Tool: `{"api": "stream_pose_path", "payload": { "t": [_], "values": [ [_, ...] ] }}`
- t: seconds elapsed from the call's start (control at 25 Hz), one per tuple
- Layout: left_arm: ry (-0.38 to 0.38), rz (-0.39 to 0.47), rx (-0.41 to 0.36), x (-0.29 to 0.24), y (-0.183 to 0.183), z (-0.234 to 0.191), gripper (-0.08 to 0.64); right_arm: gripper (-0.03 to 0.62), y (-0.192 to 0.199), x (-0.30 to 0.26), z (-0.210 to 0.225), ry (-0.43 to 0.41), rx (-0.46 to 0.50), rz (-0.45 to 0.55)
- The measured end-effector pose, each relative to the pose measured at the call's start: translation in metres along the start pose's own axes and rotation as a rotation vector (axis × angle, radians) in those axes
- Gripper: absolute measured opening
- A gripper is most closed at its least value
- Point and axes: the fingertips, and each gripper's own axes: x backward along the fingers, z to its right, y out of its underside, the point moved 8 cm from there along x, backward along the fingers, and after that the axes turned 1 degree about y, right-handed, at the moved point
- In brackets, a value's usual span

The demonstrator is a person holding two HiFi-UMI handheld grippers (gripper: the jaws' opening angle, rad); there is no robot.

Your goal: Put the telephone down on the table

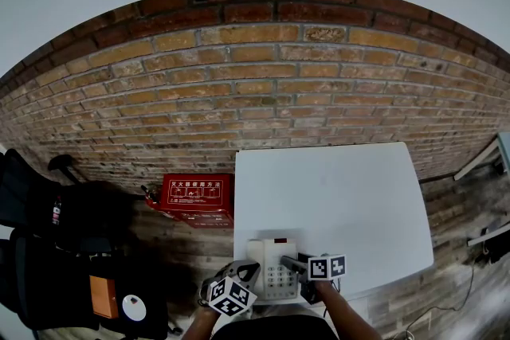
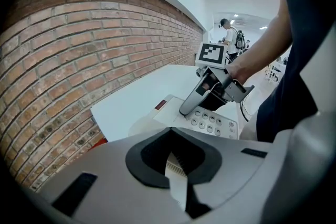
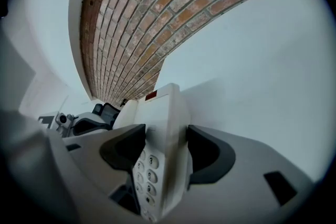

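A cream push-button telephone (image 1: 271, 263) is at the near edge of the white table (image 1: 335, 195); I cannot tell whether it rests on the table or hangs just above it. My right gripper (image 1: 293, 263) is shut on the telephone's right side. In the right gripper view the telephone (image 3: 164, 113) fills the gap between the jaws, keypad showing. The left gripper view shows that grip (image 2: 192, 105) from the side, above the telephone (image 2: 173, 113). My left gripper (image 1: 243, 276) is at the telephone's near left corner. Its jaws (image 2: 176, 178) are shut, with only a thin pale strip between them.
A red box (image 1: 195, 199) sits on the floor against the brick wall (image 1: 263, 84), left of the table. Black bags and a chair (image 1: 64, 251) stand further left. The table edge (image 2: 105, 113) drops off towards the wall. A person (image 2: 229, 34) stands far off.
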Motion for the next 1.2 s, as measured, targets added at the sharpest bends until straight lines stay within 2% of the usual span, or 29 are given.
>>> {"api": "stream_pose_path", "payload": {
  "t": [0.56, 0.84, 1.04, 1.2],
  "values": [
    [-0.001, 0.006, -0.018, -0.001, 0.001, 0.001, 0.008, 0.255, -0.003, 0.009, -0.005, 0.030, 0.000, 0.060],
    [0.018, 0.001, -0.027, -0.001, 0.000, 0.001, 0.008, 0.255, -0.010, 0.020, -0.012, 0.055, 0.037, 0.114],
    [0.031, 0.060, 0.039, 0.006, -0.006, -0.005, 0.008, 0.255, -0.013, 0.029, -0.018, 0.067, 0.055, 0.149],
    [0.020, 0.100, 0.048, 0.015, -0.014, -0.012, 0.008, 0.254, -0.015, 0.036, -0.029, 0.073, 0.093, 0.186]
  ]
}}
